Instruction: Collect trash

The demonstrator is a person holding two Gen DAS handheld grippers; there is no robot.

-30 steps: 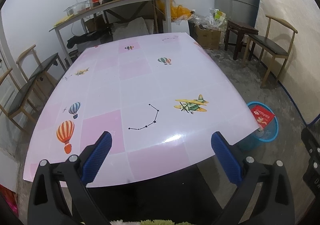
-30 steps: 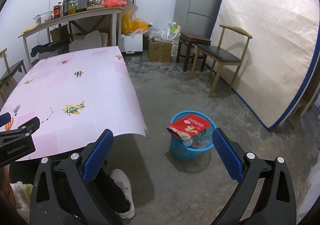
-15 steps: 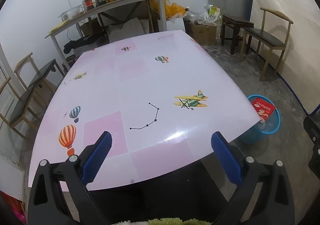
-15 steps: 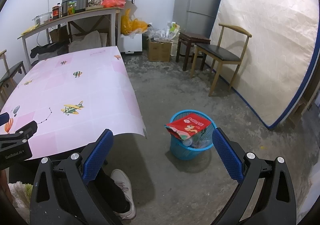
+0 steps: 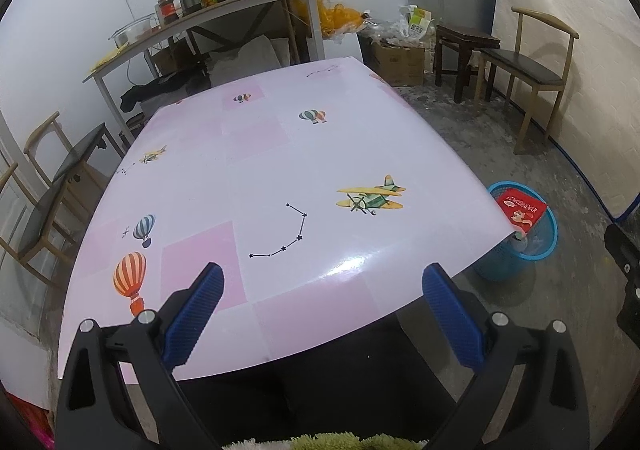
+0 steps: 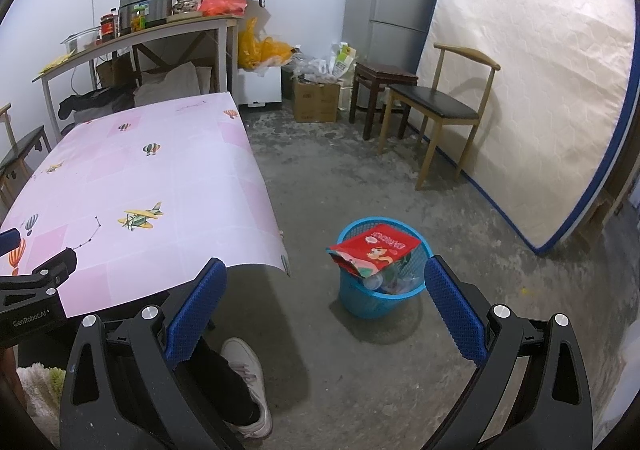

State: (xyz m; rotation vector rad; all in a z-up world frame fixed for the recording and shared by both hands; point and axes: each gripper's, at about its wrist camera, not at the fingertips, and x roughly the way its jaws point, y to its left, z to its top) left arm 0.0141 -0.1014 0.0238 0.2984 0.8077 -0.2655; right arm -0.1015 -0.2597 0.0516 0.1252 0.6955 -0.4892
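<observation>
The blue mesh wastebasket (image 6: 383, 270) is taken as the landmark. It stands on the bare concrete floor (image 6: 400, 370), just off the near right corner of the pink-clothed table (image 5: 280, 178), presumably so that rubbish can be dropped in from the table edge without a long carry.

The red snack packet (image 6: 376, 248) is seen lying across the wastebasket's rim, tilted, with one end drooping inside. It is flat, glossy and crinkled, printed with a cartoon figure and white lettering. It is too broad to drop through the opening flat, which is judged to be why it sits on top and not down among the contents. Below it, clear crumpled plastic and what may be a bottle are made out through the mesh; the items cannot be told apart.

The right gripper (image 6: 326, 290) is held above and on the near side of the wastebasket, fingers spread wide, nothing between the blue pads (image 6: 454, 314). The left gripper (image 5: 320, 302) is held over the near table edge, well to the left of the wastebasket, likewise wide open and empty.

No loose rubbish is seen on the tablecloth; only its printed balloons and aeroplane are visible. Collection from the table is judged largely complete, with the packet perhaps needing to be pressed further in. The wooden chair (image 6: 440, 110) beyond the wastebasket is not involved.
</observation>
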